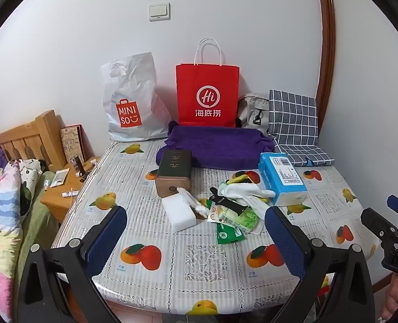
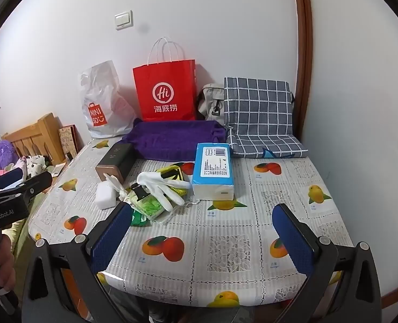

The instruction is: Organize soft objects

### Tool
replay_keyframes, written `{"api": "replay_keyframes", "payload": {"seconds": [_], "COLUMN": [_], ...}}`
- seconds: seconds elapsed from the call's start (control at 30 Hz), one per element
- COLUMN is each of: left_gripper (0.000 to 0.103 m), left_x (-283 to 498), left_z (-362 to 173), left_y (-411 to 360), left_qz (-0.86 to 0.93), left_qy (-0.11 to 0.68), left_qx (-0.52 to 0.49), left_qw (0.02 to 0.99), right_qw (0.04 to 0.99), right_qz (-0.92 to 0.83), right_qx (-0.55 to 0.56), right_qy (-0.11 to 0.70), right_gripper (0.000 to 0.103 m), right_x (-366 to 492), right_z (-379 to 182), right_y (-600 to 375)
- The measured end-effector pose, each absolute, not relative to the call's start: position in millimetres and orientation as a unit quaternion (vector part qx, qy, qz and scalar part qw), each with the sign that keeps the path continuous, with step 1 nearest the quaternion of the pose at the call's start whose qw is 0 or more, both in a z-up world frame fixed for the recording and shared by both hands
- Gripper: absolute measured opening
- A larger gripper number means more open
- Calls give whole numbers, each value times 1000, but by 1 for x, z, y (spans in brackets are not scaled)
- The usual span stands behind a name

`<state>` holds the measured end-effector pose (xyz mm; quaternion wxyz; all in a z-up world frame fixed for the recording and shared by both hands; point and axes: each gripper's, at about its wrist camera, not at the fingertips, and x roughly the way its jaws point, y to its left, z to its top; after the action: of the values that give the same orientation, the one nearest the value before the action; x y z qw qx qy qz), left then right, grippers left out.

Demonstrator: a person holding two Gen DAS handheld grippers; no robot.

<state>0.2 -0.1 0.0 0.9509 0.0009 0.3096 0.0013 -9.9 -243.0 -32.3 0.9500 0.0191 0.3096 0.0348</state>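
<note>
A heap of soft things lies mid-table: a white glove [image 1: 246, 192] [image 2: 158, 185], a white sponge block [image 1: 178, 212] [image 2: 106, 195], green packets [image 1: 230, 224] [image 2: 148, 207] and a blue tissue pack [image 1: 282, 177] [image 2: 212, 169]. Behind them a folded purple towel [image 1: 217, 145] [image 2: 172, 140] and a grey checked cloth [image 1: 295, 123] [image 2: 258, 113] rest near the wall. My left gripper [image 1: 196, 242] hovers open over the table's front edge, nothing between its blue pads. My right gripper [image 2: 201, 239] is open too, right of the heap, and appears in the left wrist view [image 1: 387, 223].
A dark box [image 1: 173, 172] [image 2: 114, 162] lies left of the heap. A red paper bag [image 1: 207, 94] [image 2: 165, 91], a white plastic bag [image 1: 131, 99] [image 2: 105, 102] and a grey bag [image 1: 255, 111] stand against the wall. The fruit-print tablecloth [image 1: 199, 255] covers the table; a bed [image 1: 2, 202] lies left.
</note>
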Motion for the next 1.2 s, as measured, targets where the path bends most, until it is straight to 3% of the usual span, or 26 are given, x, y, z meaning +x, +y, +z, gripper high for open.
{"api": "replay_keyframes", "payload": {"seconds": [1.2], "left_gripper": [103], "left_x": [0], "left_z": [0], "left_y": [0], "left_qz": [1], "left_qy": [304], "left_qx": [0], "left_qw": [953], "right_qw": [952], "right_qz": [38], "right_qx": [23], "right_qy": [303], "right_gripper": [103], "right_x": [-15], "right_z": [-26], "right_y": [-244]}}
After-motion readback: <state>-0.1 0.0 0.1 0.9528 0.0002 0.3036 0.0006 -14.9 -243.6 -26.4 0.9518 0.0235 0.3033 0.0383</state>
